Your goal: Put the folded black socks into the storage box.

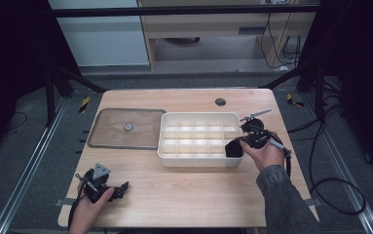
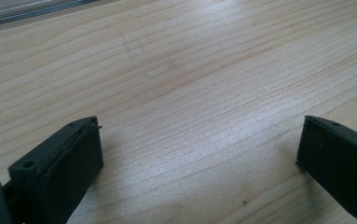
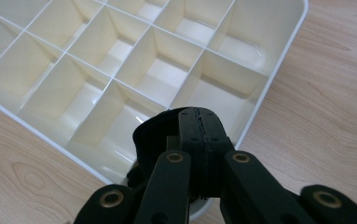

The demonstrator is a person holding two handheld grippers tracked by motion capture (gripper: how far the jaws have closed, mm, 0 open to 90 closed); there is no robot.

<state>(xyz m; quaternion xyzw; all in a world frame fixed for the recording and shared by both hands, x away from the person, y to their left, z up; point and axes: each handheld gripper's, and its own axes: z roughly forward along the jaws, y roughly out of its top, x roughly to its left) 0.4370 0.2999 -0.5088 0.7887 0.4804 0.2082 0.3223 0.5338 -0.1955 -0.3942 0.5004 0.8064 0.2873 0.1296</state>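
A cream organiser box (image 1: pixel 201 115) with several empty compartments sits mid-table. My right gripper (image 1: pixel 234 146) hangs over its front right corner compartment, jaws shut tight. In the right gripper view the shut right gripper (image 3: pixel 199 115) appears to pinch a soft black object (image 3: pixel 149 136) that bulges out to the left of the jaws, just above the box (image 3: pixel 281 58). My left gripper (image 1: pixel 123 187) rests low at the table's front left, open. In the left gripper view the open left gripper (image 2: pixel 199 149) has only bare wood between its jaws.
A clear flat lid (image 1: pixel 125 128) with a round knob lies left of the box. A thin silver rod (image 1: pixel 255 115) lies by the box's back right corner. A round cable hole (image 1: pixel 220 102) is near the far edge. Cables trail right of the table.
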